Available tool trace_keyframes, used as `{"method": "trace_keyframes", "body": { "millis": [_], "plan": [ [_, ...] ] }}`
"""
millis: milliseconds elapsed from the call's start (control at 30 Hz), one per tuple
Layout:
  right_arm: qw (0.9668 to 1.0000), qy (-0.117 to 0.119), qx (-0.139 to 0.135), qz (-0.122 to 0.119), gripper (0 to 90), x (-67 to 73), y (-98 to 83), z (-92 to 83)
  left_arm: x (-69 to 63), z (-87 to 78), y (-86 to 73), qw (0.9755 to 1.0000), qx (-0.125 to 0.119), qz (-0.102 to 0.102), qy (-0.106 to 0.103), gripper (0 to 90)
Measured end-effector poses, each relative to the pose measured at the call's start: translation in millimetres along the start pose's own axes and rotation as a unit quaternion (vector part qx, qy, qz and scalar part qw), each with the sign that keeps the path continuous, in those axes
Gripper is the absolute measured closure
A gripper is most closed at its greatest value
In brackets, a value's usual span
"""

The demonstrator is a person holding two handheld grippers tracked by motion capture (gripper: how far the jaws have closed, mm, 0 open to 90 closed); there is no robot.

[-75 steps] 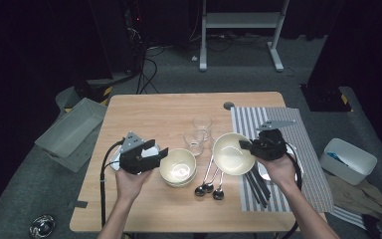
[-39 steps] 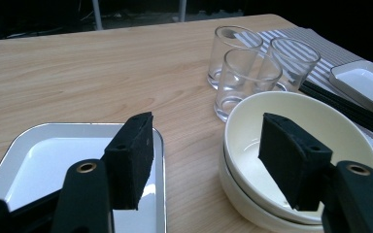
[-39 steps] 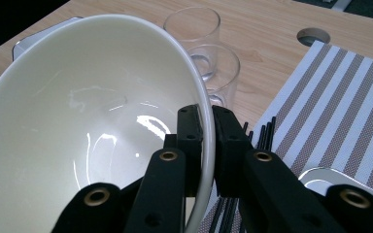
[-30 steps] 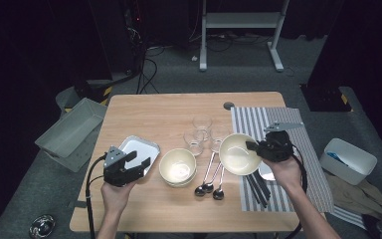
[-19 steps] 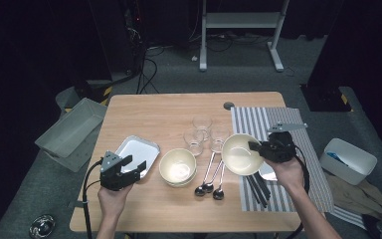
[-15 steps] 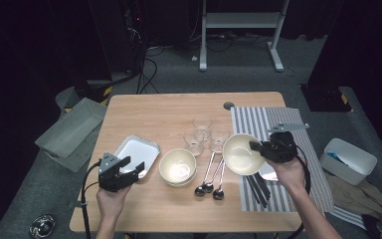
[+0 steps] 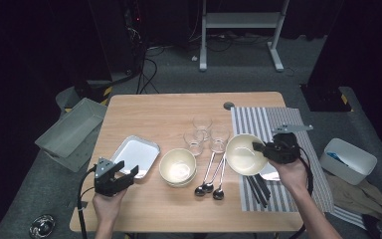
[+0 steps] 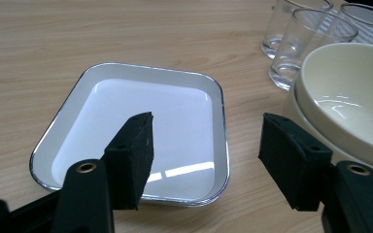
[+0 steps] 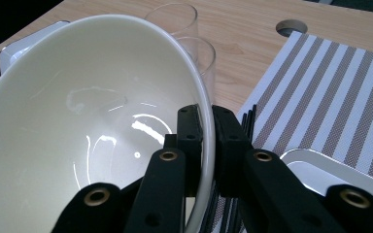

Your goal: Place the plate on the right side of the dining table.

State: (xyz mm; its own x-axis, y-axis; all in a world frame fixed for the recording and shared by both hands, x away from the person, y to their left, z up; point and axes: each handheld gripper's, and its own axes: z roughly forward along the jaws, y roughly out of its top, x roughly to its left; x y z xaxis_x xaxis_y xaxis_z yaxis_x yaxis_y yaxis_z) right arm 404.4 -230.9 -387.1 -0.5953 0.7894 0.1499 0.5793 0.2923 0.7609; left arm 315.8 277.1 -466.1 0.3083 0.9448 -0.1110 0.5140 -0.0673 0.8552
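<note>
My right gripper (image 9: 201, 145) pinches the cream bowl's (image 9: 77, 121) rim; my left gripper (image 8: 204, 160), jaws apart, faces the tray (image 8: 141, 121) just ahead.

A cream bowl (image 7: 242, 154), glossy and empty, is tilted on its side, its rim pinched between the closed jaws of the right hand-held gripper (image 7: 259, 148); one jaw lies inside the bowl (image 9: 85, 126), the other outside. It hangs just left of that hand-held gripper (image 9: 205, 145). A shallow white tray (image 8: 141, 131) with a silver rim lies flat on the counter (image 8: 126, 34), empty, just ahead of the wide-apart jaws of the left hand-held gripper (image 8: 209, 150), untouched (image 7: 136, 154).
</note>
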Motion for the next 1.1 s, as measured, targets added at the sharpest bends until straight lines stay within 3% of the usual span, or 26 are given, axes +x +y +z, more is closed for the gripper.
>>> {"method": "trace_keyframes", "body": {
  "millis": [600, 967, 1100],
  "plan": [
    [0.9998, -0.011, -0.001, 0.013, 83.6, -8.9, -9.9, -4.0, 20.0, -3.1, -30.1, 0.9985, 0.004, -0.039, 0.037, 37.6],
    [0.9995, -0.020, -0.001, 0.025, 83.6, -16.5, -16.6, -6.5, 22.7, -0.8, -41.0, 0.9976, 0.011, -0.030, 0.062, 37.4],
    [0.9993, -0.023, -0.001, 0.031, 83.6, -19.9, -19.6, -7.0, 23.1, -0.2, -44.7, 0.9976, 0.012, -0.030, 0.061, 37.3]
  ]
}}
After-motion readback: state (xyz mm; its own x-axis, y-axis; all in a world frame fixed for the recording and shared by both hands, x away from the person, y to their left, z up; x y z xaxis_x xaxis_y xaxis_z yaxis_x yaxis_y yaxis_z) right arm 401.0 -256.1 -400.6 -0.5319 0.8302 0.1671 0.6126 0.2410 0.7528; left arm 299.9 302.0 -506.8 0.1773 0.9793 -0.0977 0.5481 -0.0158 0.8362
